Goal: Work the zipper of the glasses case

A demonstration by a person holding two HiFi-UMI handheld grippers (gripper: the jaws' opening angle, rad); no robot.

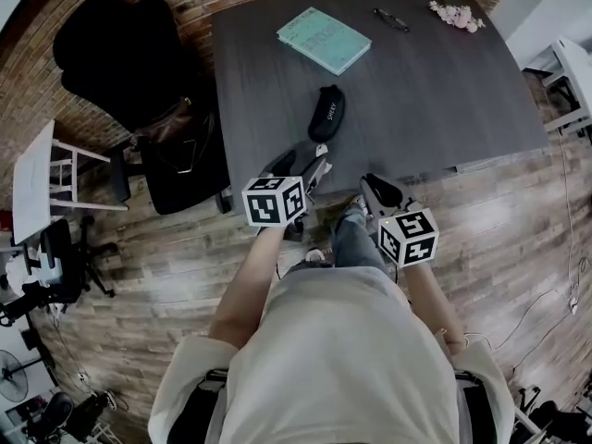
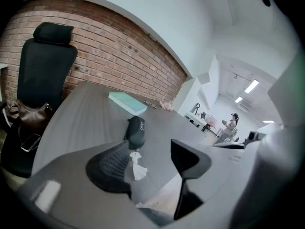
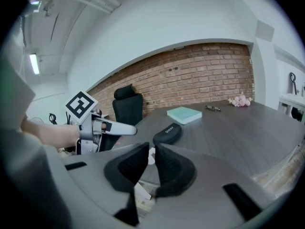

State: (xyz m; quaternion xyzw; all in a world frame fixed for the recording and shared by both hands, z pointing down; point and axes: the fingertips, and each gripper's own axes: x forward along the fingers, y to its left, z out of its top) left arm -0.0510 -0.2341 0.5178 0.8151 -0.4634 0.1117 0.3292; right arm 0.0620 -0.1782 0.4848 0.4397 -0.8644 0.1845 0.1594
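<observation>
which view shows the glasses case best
The head view: the glasses case lies whole and uncovered on the table. The left gripper view shows it end-on and foreshortened; the right gripper view shows it side-on, just beyond its jaws.

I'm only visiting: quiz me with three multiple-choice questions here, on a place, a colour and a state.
1. Where does the black zippered glasses case lie? A on the dark grey table; B inside a drawer; C on a shelf.
2. What colour is the flat book? A red; B teal; C yellow.
3. How do the left gripper's jaws stand? A clamped on the case; B wide apart, empty; C pressed together.
Answers: 1 A, it rests on the tabletop. 2 B, its cover is pale teal. 3 B, bare table shows between them.
</observation>
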